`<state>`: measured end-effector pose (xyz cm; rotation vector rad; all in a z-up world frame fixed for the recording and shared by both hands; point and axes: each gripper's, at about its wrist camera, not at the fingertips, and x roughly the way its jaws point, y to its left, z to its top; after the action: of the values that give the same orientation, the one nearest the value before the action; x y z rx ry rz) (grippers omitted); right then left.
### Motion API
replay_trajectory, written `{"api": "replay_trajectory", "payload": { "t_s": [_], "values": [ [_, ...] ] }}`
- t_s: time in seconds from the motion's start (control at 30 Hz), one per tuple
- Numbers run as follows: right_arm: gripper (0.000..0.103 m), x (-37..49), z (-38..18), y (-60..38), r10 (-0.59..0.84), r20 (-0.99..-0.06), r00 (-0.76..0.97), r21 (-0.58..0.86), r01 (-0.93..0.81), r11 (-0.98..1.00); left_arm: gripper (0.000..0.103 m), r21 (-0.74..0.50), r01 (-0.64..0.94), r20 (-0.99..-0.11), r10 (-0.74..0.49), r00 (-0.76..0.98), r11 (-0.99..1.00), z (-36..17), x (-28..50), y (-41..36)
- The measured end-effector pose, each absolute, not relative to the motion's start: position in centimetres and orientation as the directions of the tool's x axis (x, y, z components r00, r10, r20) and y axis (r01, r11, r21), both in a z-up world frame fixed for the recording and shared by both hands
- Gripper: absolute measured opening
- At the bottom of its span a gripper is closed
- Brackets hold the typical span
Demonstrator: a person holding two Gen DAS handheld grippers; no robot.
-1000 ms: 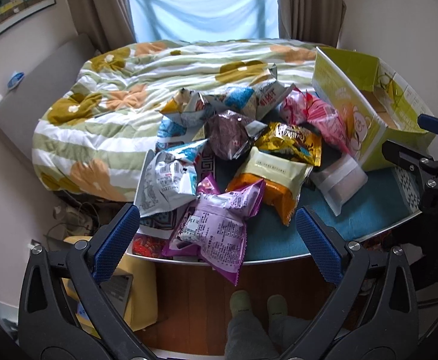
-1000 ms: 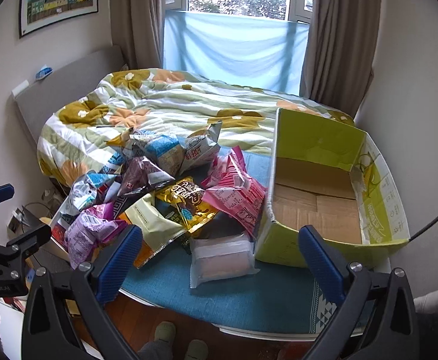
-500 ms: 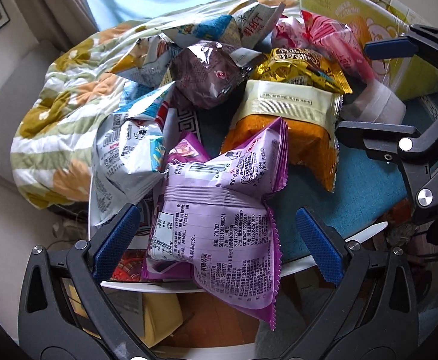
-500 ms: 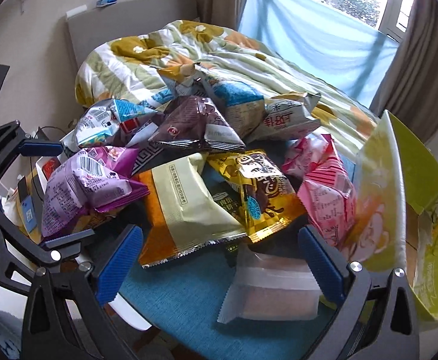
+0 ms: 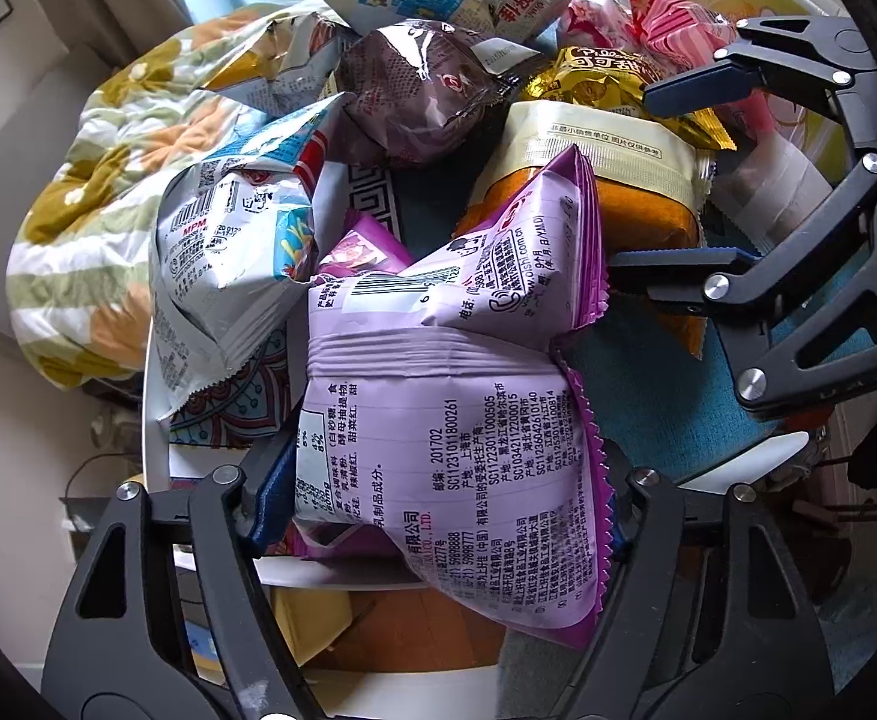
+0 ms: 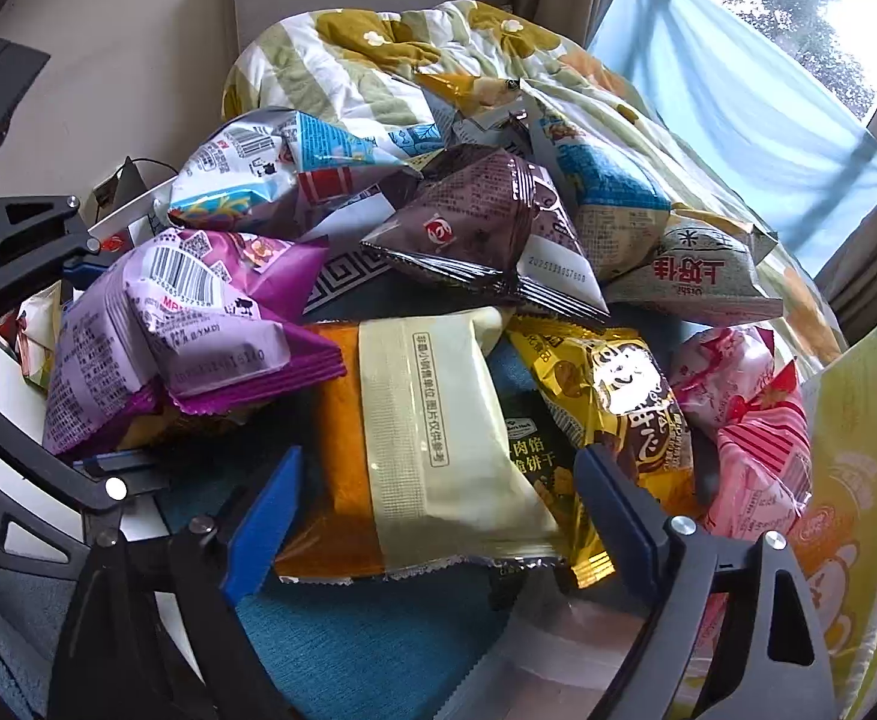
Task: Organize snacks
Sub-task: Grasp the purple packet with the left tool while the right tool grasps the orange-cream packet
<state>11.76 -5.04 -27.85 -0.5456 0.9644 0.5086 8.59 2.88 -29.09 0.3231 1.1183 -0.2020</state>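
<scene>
Purple snack bag (image 5: 438,420) sits at the bench's (image 6: 342,648) near left edge, between the closing left claw (image 5: 438,516). Right claw (image 6: 432,516) closes around the orange-and-cream packet (image 6: 426,450), pads apparently not yet pressing.

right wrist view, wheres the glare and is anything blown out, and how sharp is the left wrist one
Right wrist view: the window at top right is blown out to white, and daylight glints off the gold packet and the brown packet. Left wrist view: print on the purple packet reads sharp, the brown packet shows glare streaks, and the fisheye bends the edges and darkens the corners.
</scene>
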Motion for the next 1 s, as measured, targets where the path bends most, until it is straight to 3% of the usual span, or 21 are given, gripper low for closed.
{"api": "replay_trajectory", "payload": {
  "t_s": [0.13, 0.47, 1.0],
  "values": [
    [0.084, 12.6, -28.5, -5.0, 0.178, -0.883, 0.435, -0.166, -0.644, 0.747, 0.069, 0.143, 0.314, -0.906, -0.003, 0.424, 0.939, -29.0, 8.8, 3.2],
    [0.061, 13.6, -29.6, -4.3, 0.202, -0.902, 0.382, -0.117, -0.666, 0.737, 0.066, 0.146, 0.309, -0.903, -0.002, 0.431, 0.940, -28.3, 8.0, 2.6],
    [0.059, 11.1, -22.6, -8.1, 0.253, -0.867, 0.430, -0.055, -0.587, 0.807, 0.066, 0.144, 0.290, -0.863, -0.024, 0.505, 0.946, -21.5, 4.5, -1.4]
  ]
}}
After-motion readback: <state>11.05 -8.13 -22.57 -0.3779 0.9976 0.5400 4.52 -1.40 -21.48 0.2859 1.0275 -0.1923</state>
